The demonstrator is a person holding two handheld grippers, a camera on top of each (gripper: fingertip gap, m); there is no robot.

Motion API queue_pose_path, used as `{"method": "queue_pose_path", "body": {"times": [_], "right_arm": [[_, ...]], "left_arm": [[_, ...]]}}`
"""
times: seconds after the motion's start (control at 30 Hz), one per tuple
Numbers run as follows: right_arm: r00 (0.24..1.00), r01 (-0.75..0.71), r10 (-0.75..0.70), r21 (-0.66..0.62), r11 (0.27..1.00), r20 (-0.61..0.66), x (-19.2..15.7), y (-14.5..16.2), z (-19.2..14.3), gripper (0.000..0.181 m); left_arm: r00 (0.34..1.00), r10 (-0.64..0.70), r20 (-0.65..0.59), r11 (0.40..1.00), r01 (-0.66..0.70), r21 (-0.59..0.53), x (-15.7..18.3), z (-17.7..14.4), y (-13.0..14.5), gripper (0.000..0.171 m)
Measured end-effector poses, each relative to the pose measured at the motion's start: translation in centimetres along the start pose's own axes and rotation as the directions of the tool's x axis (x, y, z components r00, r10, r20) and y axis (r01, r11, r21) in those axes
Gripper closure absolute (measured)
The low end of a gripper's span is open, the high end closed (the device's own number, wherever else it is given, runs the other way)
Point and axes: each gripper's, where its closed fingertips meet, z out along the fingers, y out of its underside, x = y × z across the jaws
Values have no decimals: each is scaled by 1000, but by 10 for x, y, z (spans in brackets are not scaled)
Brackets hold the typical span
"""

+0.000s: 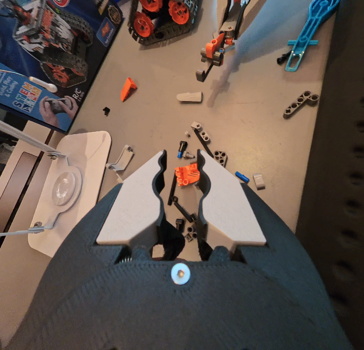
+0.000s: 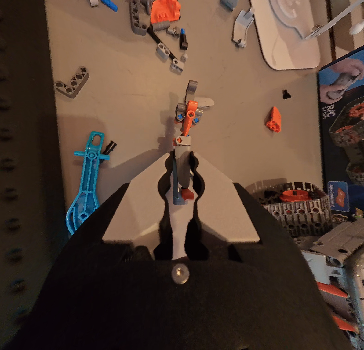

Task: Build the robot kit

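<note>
My right gripper [image 2: 181, 155] is shut on a small grey and orange brick assembly [image 2: 186, 119] and holds it above the table, its far end pointing away. The same assembly shows in the left wrist view [image 1: 213, 48], held by the right gripper from the far side. My left gripper [image 1: 181, 153] is open and empty. It hovers over a cluster of loose parts: an orange panel piece [image 1: 187, 174] between its fingers, black axles [image 1: 174, 190] and small grey connectors [image 1: 190, 232].
A tracked wheel module [image 1: 161, 13] with orange wheels and the blue kit box [image 1: 45, 44] lie at the far left. A blue plastic tool [image 1: 311, 31], a grey angled beam [image 1: 301, 103], an orange wedge [image 1: 128, 88] and a white stand base [image 1: 78, 178] lie around. Some 15 cm of space lies between my two pairs of fingers. The tracked wheel module [image 1: 161, 13] lies around 15 cm away from my right fingertips.
</note>
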Motion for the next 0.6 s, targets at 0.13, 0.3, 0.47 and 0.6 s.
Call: {"method": "queue_pose_path", "body": {"times": [0.13,0.3,0.47,0.6], "right_arm": [[999,0,2,58,998,-39,5,-11,-3,167],[998,0,6,100,995,-63,8,-18,-4,167],[997,-18,29,143,989,-73,11,-22,-5,167],[995,-31,46,162,986,-89,15,-23,-7,167]], "left_arm": [[999,-24,30,999,22,46,-7,-2,-8,142],[1000,-9,30,999,8,44,-5,5,-8,142],[999,-4,34,999,2,50,-4,11,-10,142],[999,-2,51,999,0,50,-7,14,-10,142]]}}
